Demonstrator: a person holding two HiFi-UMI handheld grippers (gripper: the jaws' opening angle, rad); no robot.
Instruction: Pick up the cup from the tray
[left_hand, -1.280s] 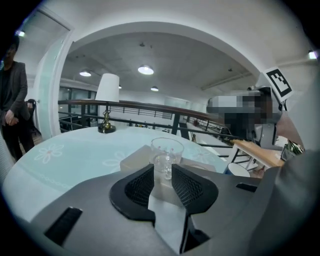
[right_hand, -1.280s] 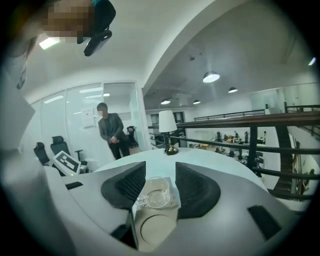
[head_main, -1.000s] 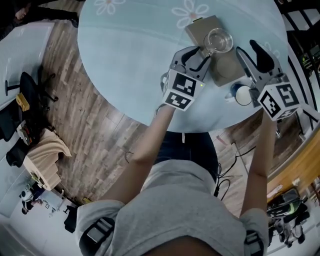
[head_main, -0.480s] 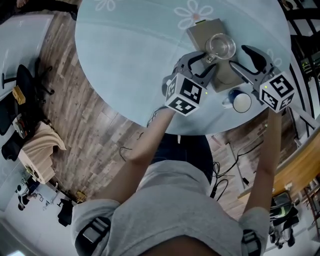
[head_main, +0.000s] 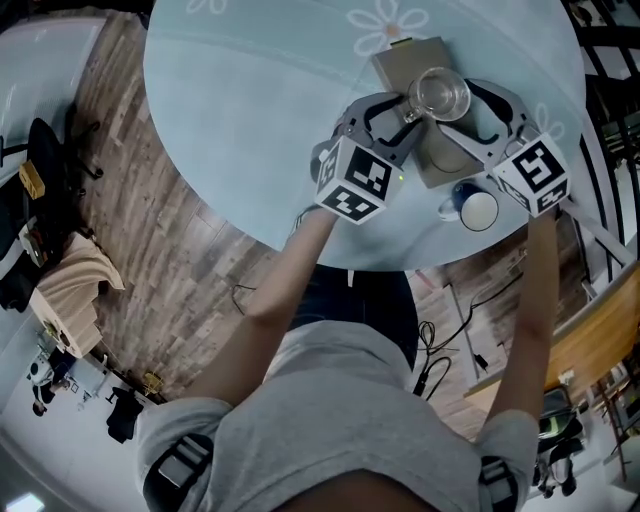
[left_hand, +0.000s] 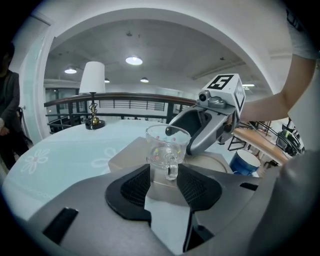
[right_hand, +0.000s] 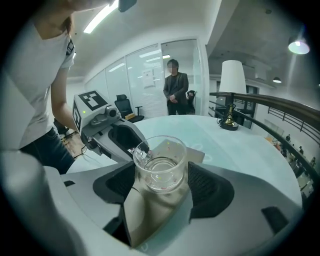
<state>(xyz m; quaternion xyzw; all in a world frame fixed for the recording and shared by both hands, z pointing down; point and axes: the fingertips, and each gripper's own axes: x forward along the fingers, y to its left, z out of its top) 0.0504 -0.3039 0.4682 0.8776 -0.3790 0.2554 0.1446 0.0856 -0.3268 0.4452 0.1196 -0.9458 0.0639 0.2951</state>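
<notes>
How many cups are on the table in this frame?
2. A glass cup stands on the tray; a blue cup stands on the table beside it, nearer the person. None looks hidden.

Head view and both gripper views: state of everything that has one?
glass cup: upright, empty, standing on the tray.
tray: flat on the table.
blue mug: upright, beside the tray.
left gripper: jaws open, glass cup's handle between them.
right gripper: jaws opening, glass cup between them, not gripped.

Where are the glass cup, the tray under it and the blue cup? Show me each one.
glass cup (head_main: 440, 95): head view, its open mouth.
tray (head_main: 398, 62): head view, bare far corner.
blue cup (left_hand: 244, 164): left gripper view, its side wall.
</notes>
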